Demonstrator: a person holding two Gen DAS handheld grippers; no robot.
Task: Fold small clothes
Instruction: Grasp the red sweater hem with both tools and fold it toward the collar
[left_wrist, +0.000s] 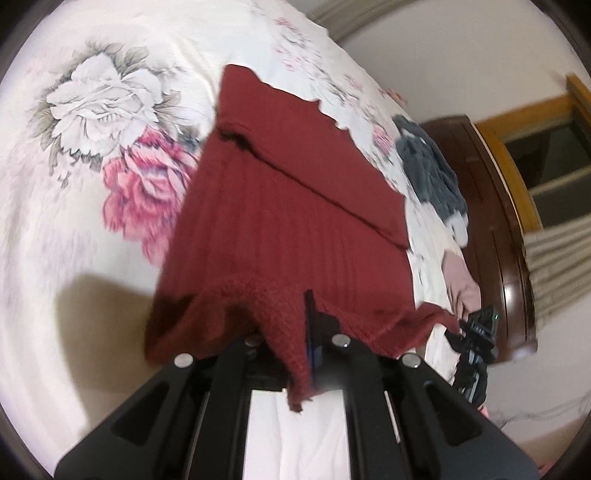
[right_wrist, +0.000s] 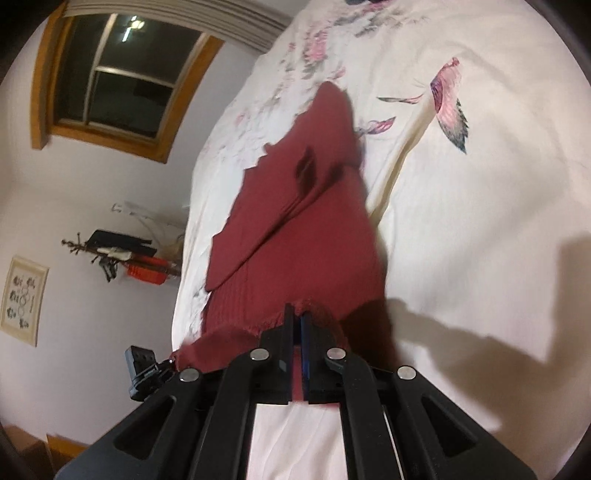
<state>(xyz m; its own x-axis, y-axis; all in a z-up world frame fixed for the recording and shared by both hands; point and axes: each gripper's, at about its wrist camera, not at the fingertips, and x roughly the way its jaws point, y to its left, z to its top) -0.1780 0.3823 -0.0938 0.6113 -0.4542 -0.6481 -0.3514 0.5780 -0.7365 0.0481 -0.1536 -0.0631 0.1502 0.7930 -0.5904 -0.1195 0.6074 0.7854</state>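
A dark red ribbed knit garment lies on a floral bedspread, its sleeve folded across the body. My left gripper is shut on the near hem, which is lifted and drapes over the fingers. In the right wrist view the same red garment stretches away from me, and my right gripper is shut on another part of the near hem. The other gripper shows at the right of the left wrist view, and at lower left of the right wrist view.
A grey fuzzy garment and a dusty pink one lie near the bed's edge by a dark wooden bed board. A wood-framed window, a coat rack and a wall picture are beyond the bed.
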